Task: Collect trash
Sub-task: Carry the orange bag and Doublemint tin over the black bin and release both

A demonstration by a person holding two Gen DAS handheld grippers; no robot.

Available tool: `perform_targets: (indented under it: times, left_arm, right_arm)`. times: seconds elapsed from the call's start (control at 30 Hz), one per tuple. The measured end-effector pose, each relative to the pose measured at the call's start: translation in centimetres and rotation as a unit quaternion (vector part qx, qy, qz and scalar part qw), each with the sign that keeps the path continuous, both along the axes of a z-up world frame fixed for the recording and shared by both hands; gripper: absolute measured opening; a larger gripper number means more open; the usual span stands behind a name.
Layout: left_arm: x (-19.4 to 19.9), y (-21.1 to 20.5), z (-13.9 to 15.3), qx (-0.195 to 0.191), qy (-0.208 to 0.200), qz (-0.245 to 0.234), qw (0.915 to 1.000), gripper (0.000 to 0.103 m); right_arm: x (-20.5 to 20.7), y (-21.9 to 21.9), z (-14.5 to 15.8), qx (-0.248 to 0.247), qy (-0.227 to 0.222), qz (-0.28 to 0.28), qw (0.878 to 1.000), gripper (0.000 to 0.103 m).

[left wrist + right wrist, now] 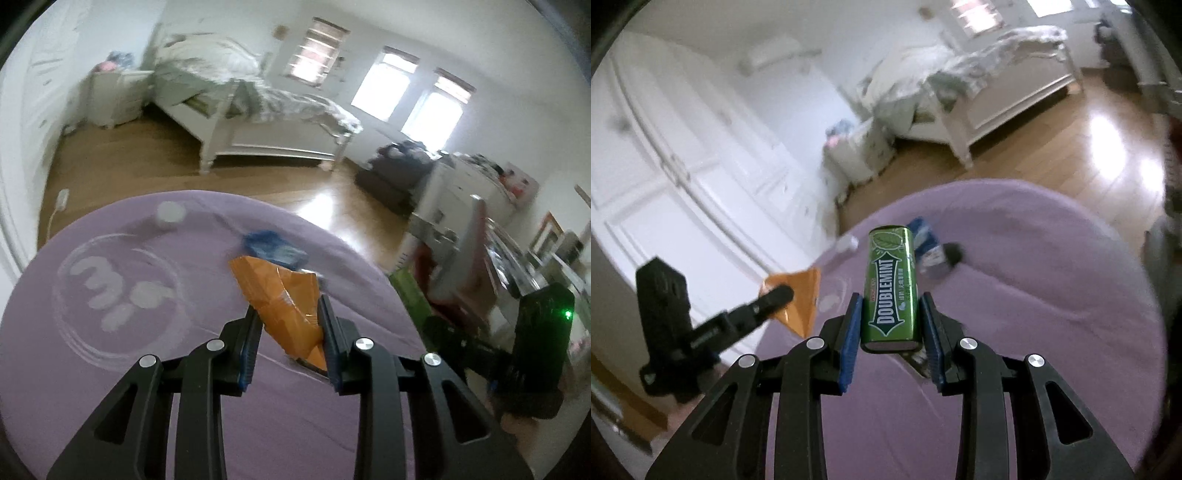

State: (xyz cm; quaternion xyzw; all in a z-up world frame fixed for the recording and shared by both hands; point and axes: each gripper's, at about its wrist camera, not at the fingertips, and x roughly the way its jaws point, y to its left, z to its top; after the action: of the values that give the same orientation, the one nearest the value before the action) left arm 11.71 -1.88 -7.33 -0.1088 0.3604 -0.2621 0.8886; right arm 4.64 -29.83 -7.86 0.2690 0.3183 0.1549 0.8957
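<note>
Currently, left claw [288, 314] grasps an orange wrapper [284, 299]; right claw [891, 314] grasps a green tin [892, 291]. Remaining: a blue wrapper [925, 240] ahead, uncollected.

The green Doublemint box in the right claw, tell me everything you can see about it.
The green Doublemint box is a slim, glossy, rounded-edge container, metal or plastic by its sheen, with a white logo banner and a leaf graphic. It lies along the right claw, pinched between both blue pads, above the purple cloth.
</note>
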Motion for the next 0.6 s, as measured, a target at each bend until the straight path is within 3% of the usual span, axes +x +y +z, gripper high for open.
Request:
perform_targets:
  times: [0.27, 0.6]
  left_arm:
    - [-5.9, -8.4, 2.0, 0.013, -0.032, -0.091, 0.9953, 0.031]
    - [-10.1, -18.2, 1.7, 0.018, -0.039, -0.18, 0.9828, 0.031]
  right_arm:
    - [-9.8, -9.1, 1.9, 0.008, -0.03, -0.109, 0.994, 0.032]
    - [-18.4, -18.3, 0.2, 0.026, -0.022, -0.204, 0.978, 0.032]
